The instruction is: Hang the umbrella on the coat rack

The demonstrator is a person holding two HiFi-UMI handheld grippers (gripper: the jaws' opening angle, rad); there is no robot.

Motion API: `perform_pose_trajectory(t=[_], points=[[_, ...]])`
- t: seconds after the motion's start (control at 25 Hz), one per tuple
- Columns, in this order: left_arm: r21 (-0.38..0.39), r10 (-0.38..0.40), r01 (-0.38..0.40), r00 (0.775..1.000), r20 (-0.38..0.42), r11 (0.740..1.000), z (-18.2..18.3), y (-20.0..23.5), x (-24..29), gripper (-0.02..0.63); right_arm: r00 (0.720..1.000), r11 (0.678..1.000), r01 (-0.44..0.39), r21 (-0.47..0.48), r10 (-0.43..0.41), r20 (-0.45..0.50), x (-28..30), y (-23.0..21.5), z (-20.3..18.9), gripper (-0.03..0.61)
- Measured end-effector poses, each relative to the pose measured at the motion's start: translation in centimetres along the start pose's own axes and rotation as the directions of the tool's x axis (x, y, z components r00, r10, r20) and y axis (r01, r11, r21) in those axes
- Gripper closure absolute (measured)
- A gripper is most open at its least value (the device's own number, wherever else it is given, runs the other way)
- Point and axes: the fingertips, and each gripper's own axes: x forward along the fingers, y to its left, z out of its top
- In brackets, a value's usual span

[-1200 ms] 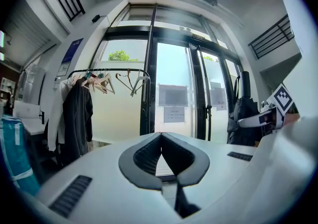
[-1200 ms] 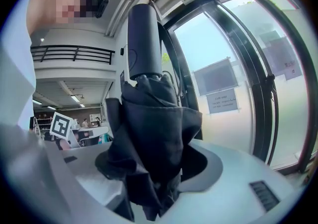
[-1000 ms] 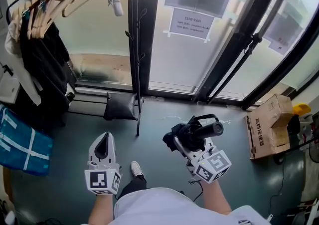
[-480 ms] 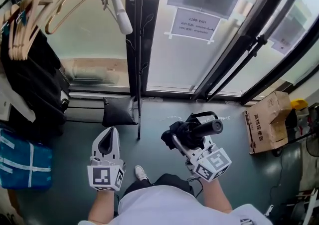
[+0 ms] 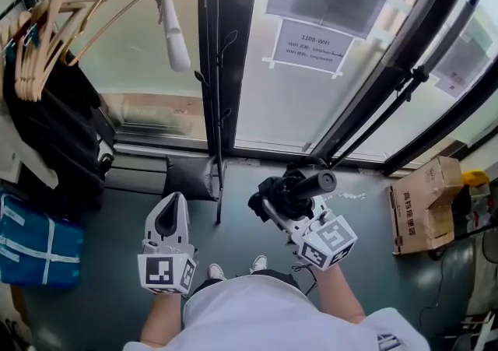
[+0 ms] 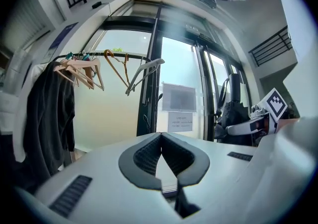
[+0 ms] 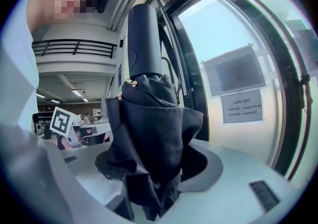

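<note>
A folded black umbrella (image 5: 285, 193) with a thick black handle (image 5: 316, 183) is clamped in my right gripper (image 5: 278, 212), low in the middle of the head view. In the right gripper view its fabric (image 7: 151, 138) bunches between the jaws and the handle points up. A thin black coat rack pole (image 5: 217, 100) with small hooks stands just left of the umbrella, before the glass; it is also in the left gripper view (image 6: 147, 103). My left gripper (image 5: 166, 219) hangs to the pole's left, shut on nothing (image 6: 160, 140).
A clothes rail with wooden hangers (image 5: 48, 21), a white hanger (image 5: 172, 19) and dark clothes (image 5: 66, 120) fills the upper left. A blue bag (image 5: 35, 242) lies lower left, a black cushion (image 5: 189, 177) at the pole's foot, a cardboard box (image 5: 424, 203) at right. Glass doors carry a paper notice (image 5: 313, 45).
The person has stepped forward toward the glass doors. My right gripper and the umbrella have moved up and slightly left, closer to the black pole. The left gripper keeps its place.
</note>
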Motion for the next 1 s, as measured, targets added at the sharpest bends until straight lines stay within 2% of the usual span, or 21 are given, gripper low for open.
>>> perform_pose_trajectory(t=[0.16, 0.6, 0.84, 1.0], points=[[0.013, 0.021, -0.021, 1.000, 0.015, 1.000, 0.4, -1.2, 1.5, 0.594, 0.999, 0.999, -0.043, -0.022, 0.043, -0.019, 1.0, -2.4, 0.0, 0.321], [0.025, 0.074, -0.073, 0.996, -0.042, 0.997, -1.0, -1.3, 3.7, 0.594, 0.985, 0.987, -0.138, -0.082, 0.128, -0.119, 5.4, -6.0, -2.3, 0.321], [0.039, 0.081, -0.078, 0.993, -0.081, 0.996, -3.6, -0.6, 4.5, 0.594, 0.982, 0.981, -0.158, -0.114, 0.144, -0.121, 8.8, -7.7, -3.3, 0.321], [0.038, 0.080, -0.077, 0.994, -0.077, 0.996, -5.1, -0.8, 5.1, 0.594, 0.977, 0.974, -0.190, -0.122, 0.176, -0.119, 10.5, -8.2, -4.1, 0.321]])
